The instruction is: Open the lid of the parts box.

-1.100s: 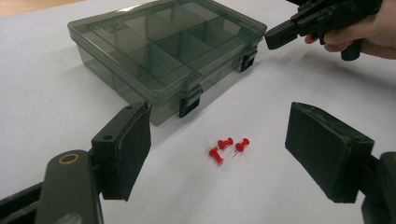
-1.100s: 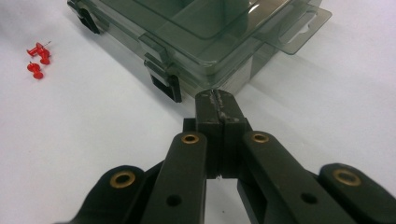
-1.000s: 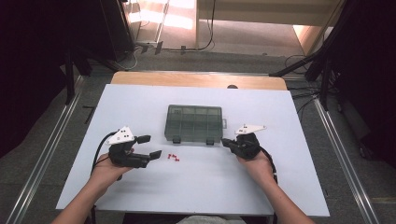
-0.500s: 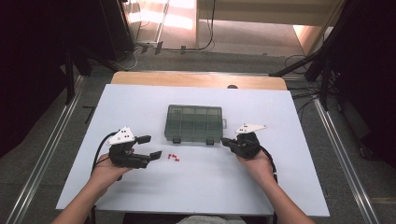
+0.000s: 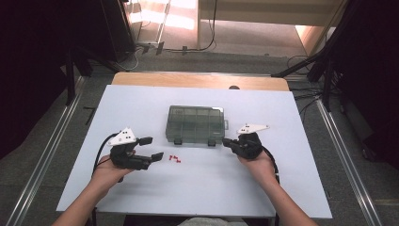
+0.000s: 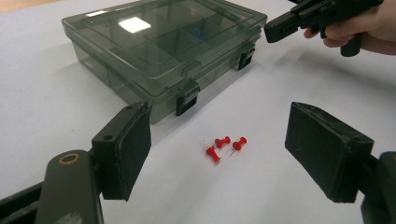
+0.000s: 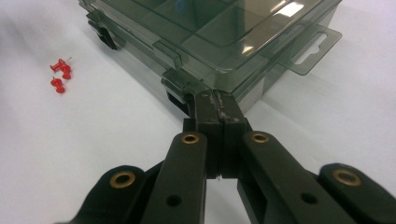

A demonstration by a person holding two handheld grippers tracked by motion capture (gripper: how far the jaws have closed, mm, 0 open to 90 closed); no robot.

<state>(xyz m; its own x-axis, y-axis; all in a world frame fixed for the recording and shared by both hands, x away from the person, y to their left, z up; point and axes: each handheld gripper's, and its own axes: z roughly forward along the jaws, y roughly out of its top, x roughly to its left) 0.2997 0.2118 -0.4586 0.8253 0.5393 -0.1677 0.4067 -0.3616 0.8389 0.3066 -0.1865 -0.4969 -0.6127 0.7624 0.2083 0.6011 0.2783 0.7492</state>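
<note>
The white table (image 5: 141,103) is big and bright. My grey box (image 5: 195,124) sits shut in the middle. My right gripper (image 5: 226,141), jaws squeezed together, pokes its latch to open it. My left gripper (image 5: 151,148) waits wide by the red pins (image 5: 175,159).

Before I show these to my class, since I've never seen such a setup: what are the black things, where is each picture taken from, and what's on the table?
A person holds hand tools with two-jawed tongs. The high view looks down on the white table; the other two come from cameras riding on each tool. On the table lie a closed smoky plastic compartment box and three red push pins. The left tongs stand open, aimed at the pins and holding nothing. The right tongs are shut, their tips at the box's front edge near a latch; whether they touch it I can't tell.
</note>
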